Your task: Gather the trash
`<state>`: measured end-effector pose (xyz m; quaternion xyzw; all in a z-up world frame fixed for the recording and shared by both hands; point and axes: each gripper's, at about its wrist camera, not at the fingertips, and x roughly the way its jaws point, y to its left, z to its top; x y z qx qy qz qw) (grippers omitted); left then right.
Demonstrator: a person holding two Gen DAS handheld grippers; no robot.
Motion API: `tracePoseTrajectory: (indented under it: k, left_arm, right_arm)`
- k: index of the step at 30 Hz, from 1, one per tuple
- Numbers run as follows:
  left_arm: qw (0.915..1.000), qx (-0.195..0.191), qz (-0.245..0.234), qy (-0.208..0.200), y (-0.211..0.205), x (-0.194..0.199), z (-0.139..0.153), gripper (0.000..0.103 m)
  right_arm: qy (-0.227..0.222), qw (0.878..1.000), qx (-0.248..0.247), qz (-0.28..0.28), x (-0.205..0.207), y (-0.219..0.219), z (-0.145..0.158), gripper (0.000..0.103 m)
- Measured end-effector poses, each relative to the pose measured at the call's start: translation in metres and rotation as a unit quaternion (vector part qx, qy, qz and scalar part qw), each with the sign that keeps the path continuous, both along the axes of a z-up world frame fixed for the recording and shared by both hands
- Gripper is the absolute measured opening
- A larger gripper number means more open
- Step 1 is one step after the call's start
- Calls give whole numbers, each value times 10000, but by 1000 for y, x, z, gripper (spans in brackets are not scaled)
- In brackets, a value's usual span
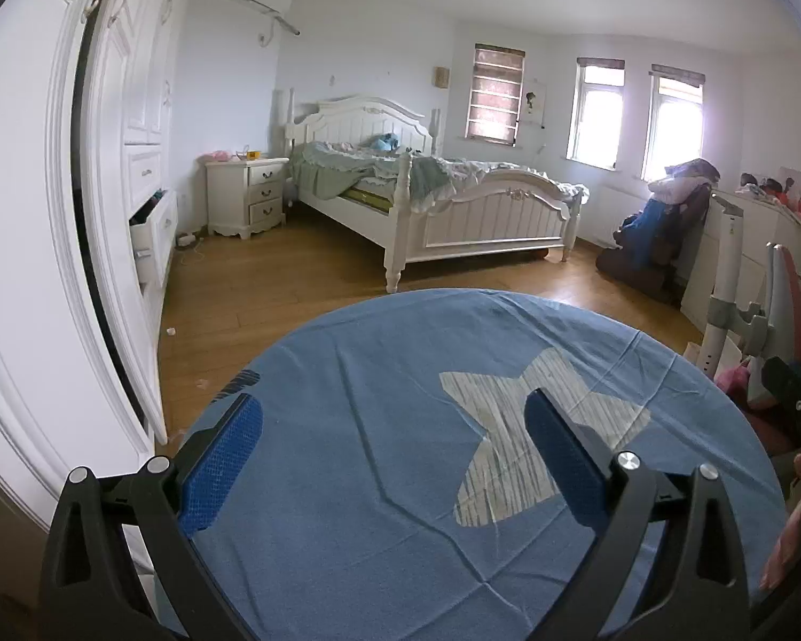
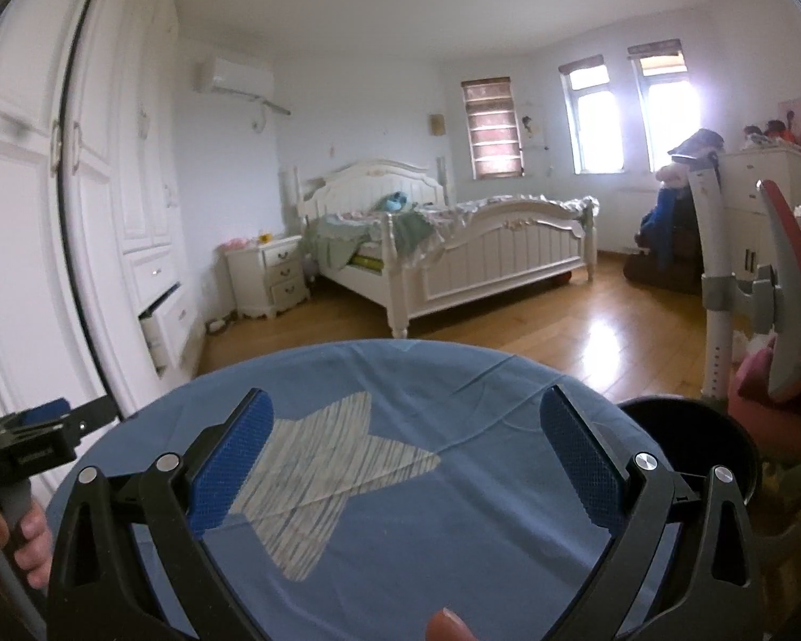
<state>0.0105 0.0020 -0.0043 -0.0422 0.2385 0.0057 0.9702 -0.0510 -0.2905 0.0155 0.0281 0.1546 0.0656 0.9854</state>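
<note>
**Hovering over bare cloth, trash elsewhere**

Holding both tools level above the counter (image 1: 379, 507), probably a ready stance. Left hand-held gripper (image 1: 395, 454) wide open, empty. Right hand-held gripper (image 2: 406, 459) likewise spread, nothing between its pads.

Left view alone shows small scraps (image 1: 171, 330) on the floor by the wardrobe (image 1: 107, 203), likely the trash. Right view alone shows a dark bin (image 2: 694, 438) at the counter's edge.

Left hand-held gripper (image 1: 395, 459), jaws spread wide, hovers over a blue-clothed table (image 1: 400, 561); white bed (image 1: 427, 197) at twelve o'clock.
</note>
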Motion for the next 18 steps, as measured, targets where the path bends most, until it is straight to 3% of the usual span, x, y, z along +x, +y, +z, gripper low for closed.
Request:
tracePoseTrajectory:
  k: [18]
  left_arm:
    - [10000, 32, 13, -16, -3, -2, 1, 98]
  right_arm:
    - [-26, 10000, -31, 5, -4, -1, 2, 98]
